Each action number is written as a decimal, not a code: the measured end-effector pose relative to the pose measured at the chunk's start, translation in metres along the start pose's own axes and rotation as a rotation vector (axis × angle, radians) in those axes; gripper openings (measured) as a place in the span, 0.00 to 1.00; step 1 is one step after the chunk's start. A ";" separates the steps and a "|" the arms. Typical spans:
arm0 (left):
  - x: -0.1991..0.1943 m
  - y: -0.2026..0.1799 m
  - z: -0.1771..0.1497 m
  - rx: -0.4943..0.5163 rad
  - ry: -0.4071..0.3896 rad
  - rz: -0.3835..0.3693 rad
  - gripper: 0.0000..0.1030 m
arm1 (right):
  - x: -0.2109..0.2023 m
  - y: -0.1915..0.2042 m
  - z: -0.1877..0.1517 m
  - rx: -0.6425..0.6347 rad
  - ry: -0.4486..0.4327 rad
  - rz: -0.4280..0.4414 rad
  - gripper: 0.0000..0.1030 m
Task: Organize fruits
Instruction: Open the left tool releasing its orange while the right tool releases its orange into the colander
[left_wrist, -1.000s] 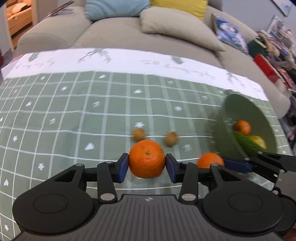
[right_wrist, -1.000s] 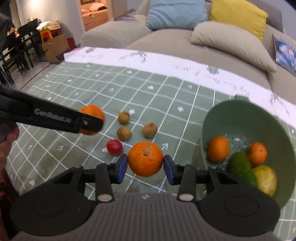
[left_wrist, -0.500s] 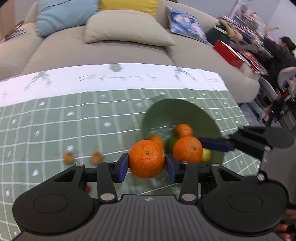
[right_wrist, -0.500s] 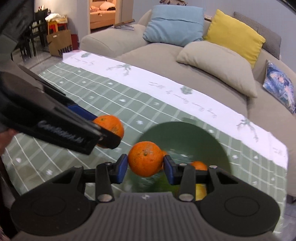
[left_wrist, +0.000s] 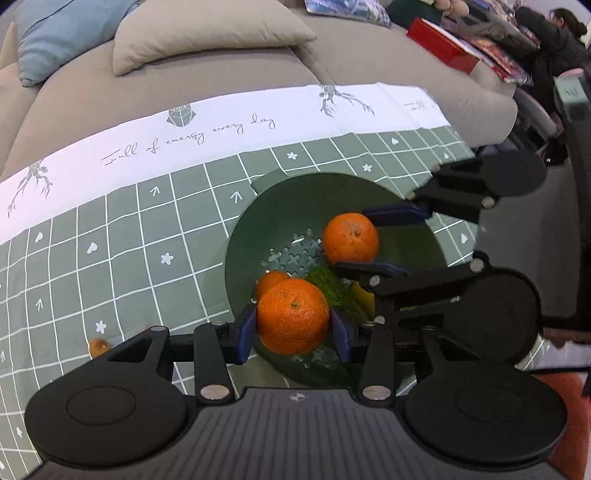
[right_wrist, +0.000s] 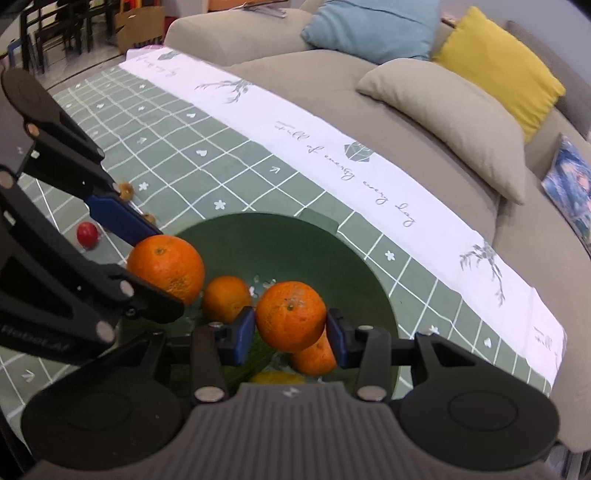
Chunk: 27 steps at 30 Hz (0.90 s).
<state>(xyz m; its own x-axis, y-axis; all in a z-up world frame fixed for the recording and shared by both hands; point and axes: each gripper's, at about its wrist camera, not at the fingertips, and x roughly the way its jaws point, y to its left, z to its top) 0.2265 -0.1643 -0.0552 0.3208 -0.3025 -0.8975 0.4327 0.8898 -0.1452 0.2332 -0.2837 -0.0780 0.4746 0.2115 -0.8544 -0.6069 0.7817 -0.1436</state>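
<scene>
Now we hold two oranges over the green colander (left_wrist: 424, 247) at once. Our left gripper (left_wrist: 293, 326) pinches one orange (left_wrist: 293, 315) between its blue pads at lower centre of the left wrist view; our right gripper (right_wrist: 290, 330) pinches a second orange (right_wrist: 290, 314) the same way at lower centre of its own view. Seen from the left, the right gripper (left_wrist: 365, 242) reaches in from the right of the frame, its orange (left_wrist: 351, 237) above the colander's perforated floor.

Below, two more oranges, one of them at (right_wrist: 226, 298), lie beside something green and something yellow that we cannot name.

The risks, as we judge them, come from crowding — both tools hang close together above one bowl, so opening together could knock fingers or fruit against each other. A release from this height could also bounce an orange off the fruit below and over the rim onto the checked cloth (left_wrist: 122, 236). Small brown fruits (right_wrist: 126, 190) and a red one (right_wrist: 87, 234) sit out on the cloth at the left of the right wrist view, not yet collected.
</scene>
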 end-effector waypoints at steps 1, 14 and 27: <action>0.002 -0.001 0.001 0.005 0.006 0.003 0.46 | 0.005 -0.002 0.001 -0.016 0.005 0.001 0.38; 0.043 -0.002 0.009 -0.024 0.083 0.032 0.46 | 0.040 -0.014 -0.004 -0.100 0.049 0.028 0.38; 0.048 -0.001 0.011 0.002 0.085 0.035 0.47 | 0.043 -0.009 -0.004 -0.141 0.060 0.030 0.39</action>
<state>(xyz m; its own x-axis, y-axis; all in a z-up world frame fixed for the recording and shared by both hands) 0.2508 -0.1838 -0.0939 0.2636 -0.2408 -0.9341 0.4240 0.8987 -0.1121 0.2564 -0.2837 -0.1149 0.4185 0.1948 -0.8871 -0.7060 0.6842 -0.1829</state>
